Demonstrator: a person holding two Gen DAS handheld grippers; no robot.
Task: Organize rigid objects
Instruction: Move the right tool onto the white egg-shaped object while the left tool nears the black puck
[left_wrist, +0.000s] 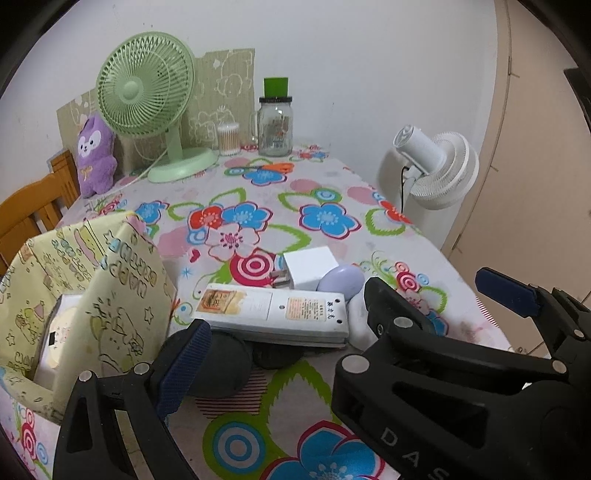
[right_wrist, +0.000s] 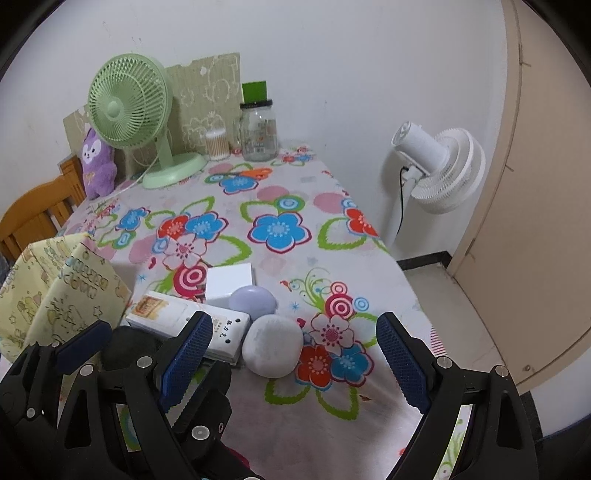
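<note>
Over floral table: right gripper (right_wrist: 295, 354) spread, left gripper (right_wrist: 136, 347) beside.

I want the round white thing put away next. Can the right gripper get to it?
Probably yes. The right gripper is open and the round white thing lies on the tablecloth right between its fingers, with nothing on top. The remote touches one side, though.

Right hand-held gripper (right_wrist: 295, 363) spread wide above white pebble-like object (right_wrist: 272, 346) on flowered desk (right_wrist: 325, 229); left hand-held gripper (right_wrist: 85, 345) alongside, possibly open.
</note>
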